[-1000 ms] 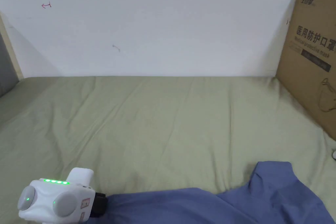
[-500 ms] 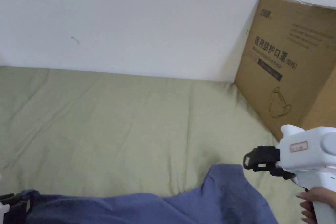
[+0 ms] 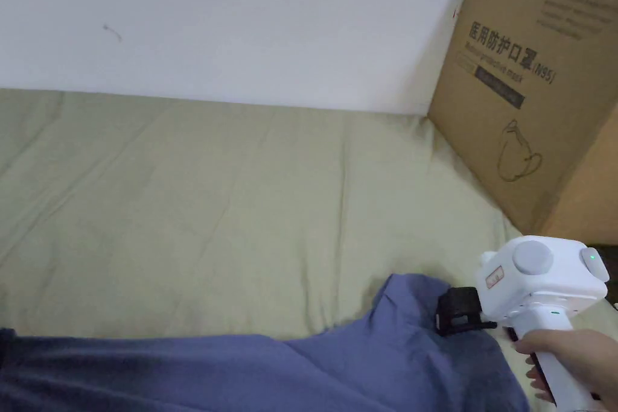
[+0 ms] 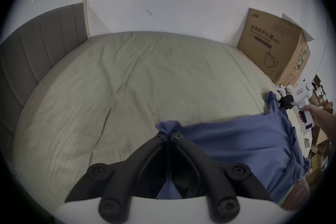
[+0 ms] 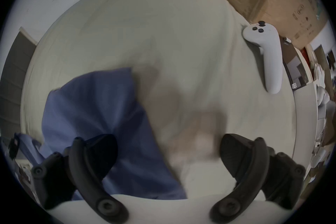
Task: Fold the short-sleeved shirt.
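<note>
**Left tongs clamped on the shirt, right tongs wide open at its far corner**

The blue short-sleeved shirt [image 3: 253,371] lies spread along the near edge of the bed [image 3: 241,202], over the olive-green sheet, and one corner pokes up toward the bed's right side. In the left gripper view, the left gripper [image 4: 170,135] has its jaws pressed together on a bunched tuft of the blue fabric, which sticks out just past the tips. That's a firm pinch!

Over on the right, the right gripper [image 3: 449,313] sits at the shirt's raised corner, its black tip right at the cloth, and a hand [image 3: 573,353] is wrapped around the white handle. Its own view shows the jaws spread far apart; one jaw is over the blue fabric, the other over bare sheet, and nothing is held between them.

A white handheld controller [image 5: 265,53] rests on the sheet near the bed's right edge. A cardboard box [image 3: 537,81] leans against the wall [image 3: 241,21] at the bed's far right corner.
</note>
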